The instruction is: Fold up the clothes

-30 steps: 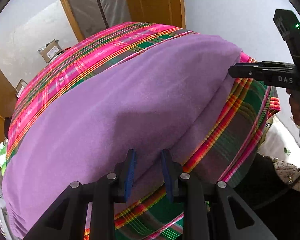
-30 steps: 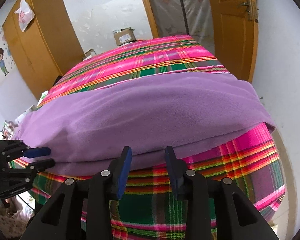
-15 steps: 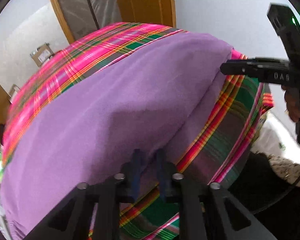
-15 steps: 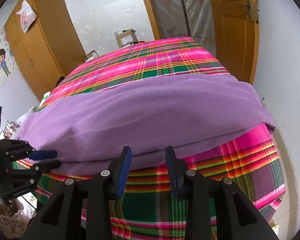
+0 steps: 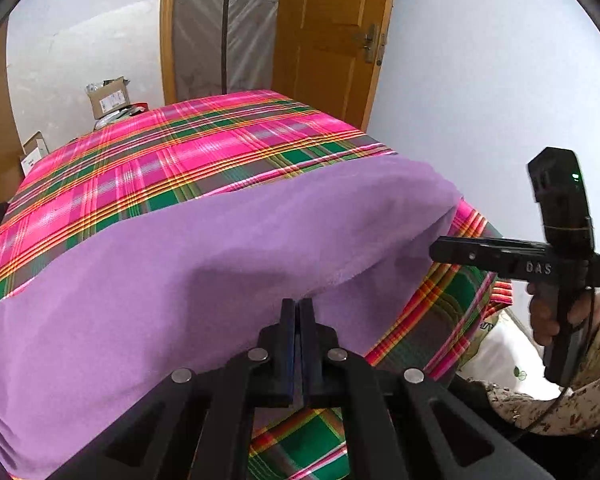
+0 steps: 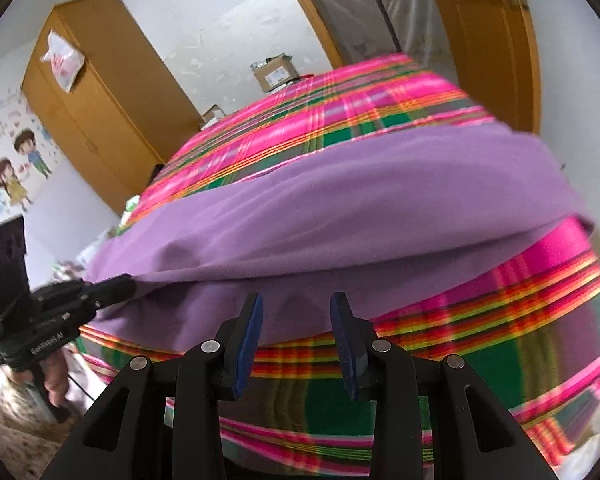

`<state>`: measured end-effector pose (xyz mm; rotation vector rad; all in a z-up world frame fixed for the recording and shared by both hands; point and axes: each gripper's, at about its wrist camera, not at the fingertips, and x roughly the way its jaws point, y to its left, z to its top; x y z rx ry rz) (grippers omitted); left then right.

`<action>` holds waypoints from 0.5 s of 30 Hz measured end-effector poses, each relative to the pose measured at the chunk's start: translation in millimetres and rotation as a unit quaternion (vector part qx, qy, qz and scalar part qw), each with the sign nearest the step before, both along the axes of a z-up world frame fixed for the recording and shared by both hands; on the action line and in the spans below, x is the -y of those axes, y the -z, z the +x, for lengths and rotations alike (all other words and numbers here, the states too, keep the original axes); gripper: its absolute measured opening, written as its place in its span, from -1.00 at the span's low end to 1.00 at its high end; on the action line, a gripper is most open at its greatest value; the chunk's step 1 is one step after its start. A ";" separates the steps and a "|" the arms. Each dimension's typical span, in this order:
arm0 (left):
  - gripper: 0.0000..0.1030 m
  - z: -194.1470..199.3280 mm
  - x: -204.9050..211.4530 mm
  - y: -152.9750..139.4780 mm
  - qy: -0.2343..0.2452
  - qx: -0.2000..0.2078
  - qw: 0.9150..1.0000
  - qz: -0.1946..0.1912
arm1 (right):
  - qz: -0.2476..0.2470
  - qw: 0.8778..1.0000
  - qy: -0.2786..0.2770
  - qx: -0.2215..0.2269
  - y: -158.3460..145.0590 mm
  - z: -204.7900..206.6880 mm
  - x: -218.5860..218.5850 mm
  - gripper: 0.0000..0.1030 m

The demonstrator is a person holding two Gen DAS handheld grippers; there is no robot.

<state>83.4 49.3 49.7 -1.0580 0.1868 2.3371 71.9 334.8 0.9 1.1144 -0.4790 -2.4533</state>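
- Soft purple fleece garment [image 5: 180, 280] lies on the pink plaid bedcover [image 5: 172, 152], long axis nine-to-three.
- Left gripper [image 5: 299, 304] is pinched shut on its near hem.
- Right gripper [image 6: 296, 308] gapes, holding nothing; hem at twelve, just beyond its tips.

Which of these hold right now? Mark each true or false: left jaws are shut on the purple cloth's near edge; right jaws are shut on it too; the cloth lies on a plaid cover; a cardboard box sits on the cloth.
1. Left gripper has its jaws shut on the purple cloth: true.
2. Right gripper jaws are shut on it: false, they stand open.
3. The cloth lies on a plaid cover: true.
4. A cardboard box sits on the cloth: false, it is beyond the bed, by the wall.
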 end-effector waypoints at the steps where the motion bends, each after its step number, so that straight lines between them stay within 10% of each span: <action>1: -0.97 0.3 0.4 -0.2 0.000 -0.001 1.000 0.003 | -0.017 1.000 0.000 0.000 0.9 -1.8 -2.8 -0.29; 7: -0.97 2.0 4.0 -1.8 -0.003 0.001 1.000 0.015 | -0.109 0.992 0.052 0.042 13.5 -25.5 -28.3 0.07; 15: -0.97 5.9 4.6 -1.7 0.001 0.001 1.000 0.021 | -0.144 0.983 0.109 0.044 19.4 -42.1 -52.5 0.07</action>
